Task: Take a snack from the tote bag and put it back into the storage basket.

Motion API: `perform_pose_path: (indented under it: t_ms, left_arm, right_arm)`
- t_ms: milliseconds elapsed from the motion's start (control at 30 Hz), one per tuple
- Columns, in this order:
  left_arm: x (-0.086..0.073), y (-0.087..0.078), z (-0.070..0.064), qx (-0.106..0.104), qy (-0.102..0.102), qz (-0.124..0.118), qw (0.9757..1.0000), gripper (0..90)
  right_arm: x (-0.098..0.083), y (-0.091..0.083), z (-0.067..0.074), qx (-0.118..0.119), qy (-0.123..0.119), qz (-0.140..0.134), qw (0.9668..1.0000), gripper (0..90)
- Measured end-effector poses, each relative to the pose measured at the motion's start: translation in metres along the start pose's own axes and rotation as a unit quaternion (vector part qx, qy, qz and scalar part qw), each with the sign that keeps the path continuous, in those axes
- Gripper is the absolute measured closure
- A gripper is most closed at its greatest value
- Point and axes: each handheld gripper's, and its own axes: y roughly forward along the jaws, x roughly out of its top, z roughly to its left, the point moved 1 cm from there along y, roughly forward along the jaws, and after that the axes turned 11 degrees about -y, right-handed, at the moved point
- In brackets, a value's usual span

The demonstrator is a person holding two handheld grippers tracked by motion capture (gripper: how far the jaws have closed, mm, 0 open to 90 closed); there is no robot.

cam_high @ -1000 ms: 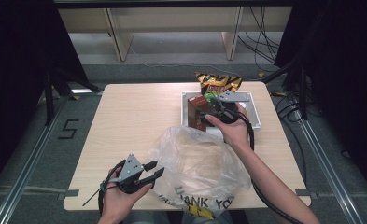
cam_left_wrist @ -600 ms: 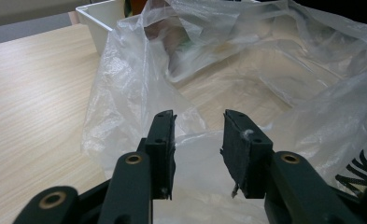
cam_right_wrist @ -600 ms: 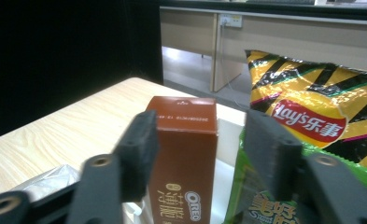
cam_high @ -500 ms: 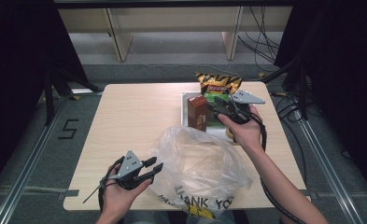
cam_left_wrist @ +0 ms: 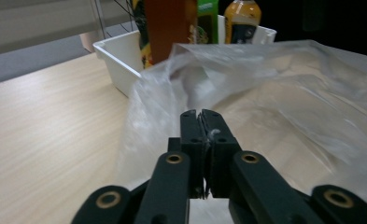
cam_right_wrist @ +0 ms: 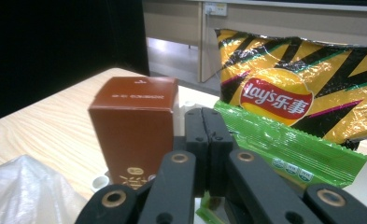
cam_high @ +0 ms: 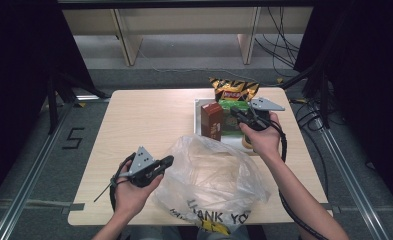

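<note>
A clear plastic bag printed "THANK YOU" lies crumpled at the table's near edge. My left gripper sits at the bag's left rim. In the left gripper view its jaws have just closed, with a sliver of the bag's film pinched between them. My right gripper hovers over the white bin. Its jaws have just closed too, with nothing seen between them. They sit between an upright brown carton and a green packet.
A yellow Lay's chip bag leans at the bin's far end. An orange bottle stands in the bin behind the carton. The wooden table stretches bare to the left. Cables trail from both grippers.
Both grippers have gone from open to shut. The left gripper moved away from the table's near edge along the bag's rim. The right hand shifted slightly right over the bin.
</note>
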Motion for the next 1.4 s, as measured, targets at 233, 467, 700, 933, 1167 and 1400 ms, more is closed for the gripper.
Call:
perform_pose_path:
  t_ms: [233,467,700,933,1167,1400]
  left_arm:
    - [0.027,0.025,0.01,0.013,0.004,-0.001,0.9999,89.7]
    - [0.049,0.06,0.013,0.018,-0.006,-0.012,0.9998,89.7]
    - [0.064,0.086,0.01,0.024,-0.011,-0.01,0.9996,89.7]
    - [0.073,0.109,0.003,0.028,-0.009,0.0,0.9996,89.8]
    - [0.077,0.122,-0.001,0.036,-0.004,0.011,0.9993,89.8]
    - [0.079,0.131,-0.002,0.047,0.0,0.022,0.9986,89.8]
  right_arm:
    - [0.001,0.013,0.0,0.009,0.006,0.008,0.9999,90.0]
    - [0.002,0.023,0.004,0.013,0.033,0.008,0.9993,90.0]
    - [0.002,0.023,0.0,0.008,0.029,0.006,0.9995,90.0]
    - [-0.002,0.025,-0.002,0.008,0.026,0.012,0.9996,90.0]
    - [-0.003,0.027,0.001,0.016,0.023,0.016,0.9995,90.0]
    - [-0.003,0.027,0.004,0.019,0.022,0.019,0.9994,90.0]
